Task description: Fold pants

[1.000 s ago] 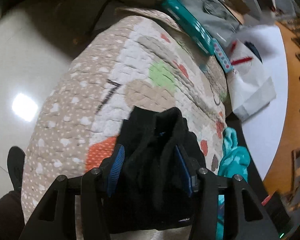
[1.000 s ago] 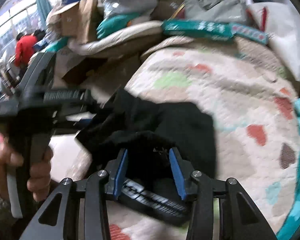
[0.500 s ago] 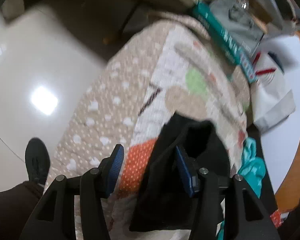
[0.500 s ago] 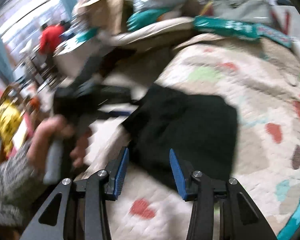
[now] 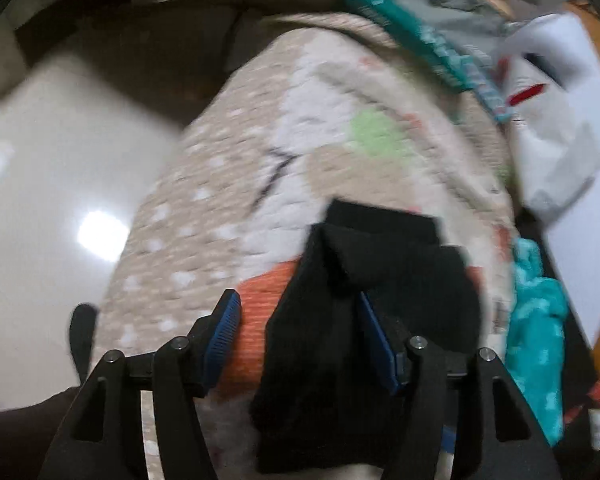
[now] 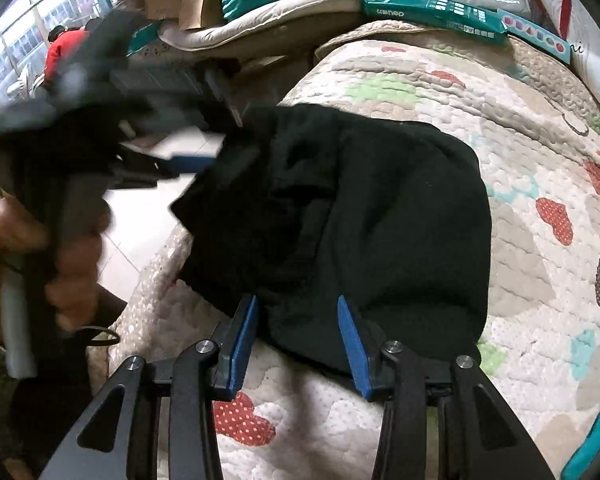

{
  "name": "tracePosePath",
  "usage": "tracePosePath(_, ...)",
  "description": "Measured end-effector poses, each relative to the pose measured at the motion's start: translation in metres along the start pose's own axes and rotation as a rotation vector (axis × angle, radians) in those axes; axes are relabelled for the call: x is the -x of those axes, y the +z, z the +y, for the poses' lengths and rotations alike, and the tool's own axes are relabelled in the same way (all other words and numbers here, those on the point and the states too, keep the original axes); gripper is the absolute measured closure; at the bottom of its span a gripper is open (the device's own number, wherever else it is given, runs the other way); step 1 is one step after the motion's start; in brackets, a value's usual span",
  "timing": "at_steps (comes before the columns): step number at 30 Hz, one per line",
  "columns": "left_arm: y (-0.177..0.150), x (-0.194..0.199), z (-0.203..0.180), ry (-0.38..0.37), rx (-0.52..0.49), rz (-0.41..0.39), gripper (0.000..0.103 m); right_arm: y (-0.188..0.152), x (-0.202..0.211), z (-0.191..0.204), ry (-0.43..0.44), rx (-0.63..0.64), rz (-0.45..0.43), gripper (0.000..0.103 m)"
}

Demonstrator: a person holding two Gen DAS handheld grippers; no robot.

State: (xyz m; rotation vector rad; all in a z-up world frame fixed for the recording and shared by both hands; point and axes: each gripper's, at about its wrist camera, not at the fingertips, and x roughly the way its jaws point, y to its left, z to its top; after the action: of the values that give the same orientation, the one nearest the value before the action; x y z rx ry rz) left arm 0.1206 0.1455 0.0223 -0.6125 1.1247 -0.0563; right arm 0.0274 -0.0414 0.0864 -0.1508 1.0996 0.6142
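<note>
On the quilt (image 6: 540, 128), the pants (image 6: 380, 208) are lying bunched, folding unfinished; both the left tool (image 5: 300, 336) and the right tool (image 6: 298, 336) are being held wide, gripping nothing.

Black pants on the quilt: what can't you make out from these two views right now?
- Left wrist view: motion blur; black pants near edge hidden behind the left gripper.
- Right wrist view: folds unreadable, fabric uniformly dark.
- Right wrist view: right gripper fingers apart; contact with the cloth unclear.
- Right wrist view: left gripper blurred.

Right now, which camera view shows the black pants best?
The right wrist view: the black pants lie sharp and almost whole on the quilt. The left wrist view is blurred and shows only a narrow, bunched part between the tool's fingers.
</note>
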Motion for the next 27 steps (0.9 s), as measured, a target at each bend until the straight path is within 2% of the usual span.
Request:
tracePosePath(3,0.003,0.0,0.015,-0.028,0.067,0.023,0.041,0.005,0.015,-0.01,0.067,-0.054,-0.044,0.058)
tracePosePath(5,0.006,0.004,0.024,-0.085,0.115,0.021,0.041,0.007,0.025,-0.018,0.091,-0.1,-0.079,0.057)
tracePosePath(8,0.01,0.021,0.038,-0.157,0.185,-0.033,0.041,0.009,0.042,-0.036,0.1,-0.169,-0.124,0.055)
tracePosePath(12,0.014,0.041,0.041,-0.174,0.186,-0.118,0.041,0.011,0.06,-0.062,0.069,-0.241,-0.179,0.049)
tracePosePath(16,0.01,0.048,0.027,-0.132,0.105,-0.164,0.041,0.01,0.061,-0.086,0.047,-0.324,-0.197,0.047)
tracePosePath(18,0.005,0.051,0.016,-0.084,0.036,-0.19,0.041,0.007,0.059,-0.093,0.047,-0.352,-0.201,0.046)
tracePosePath(22,-0.008,0.056,0.001,0.002,-0.071,-0.242,0.041,0.001,0.055,-0.099,0.013,-0.338,-0.209,0.046)
tracePosePath(27,-0.017,0.049,0.006,0.076,-0.078,-0.234,0.041,-0.003,0.053,-0.106,0.003,-0.322,-0.217,0.043)
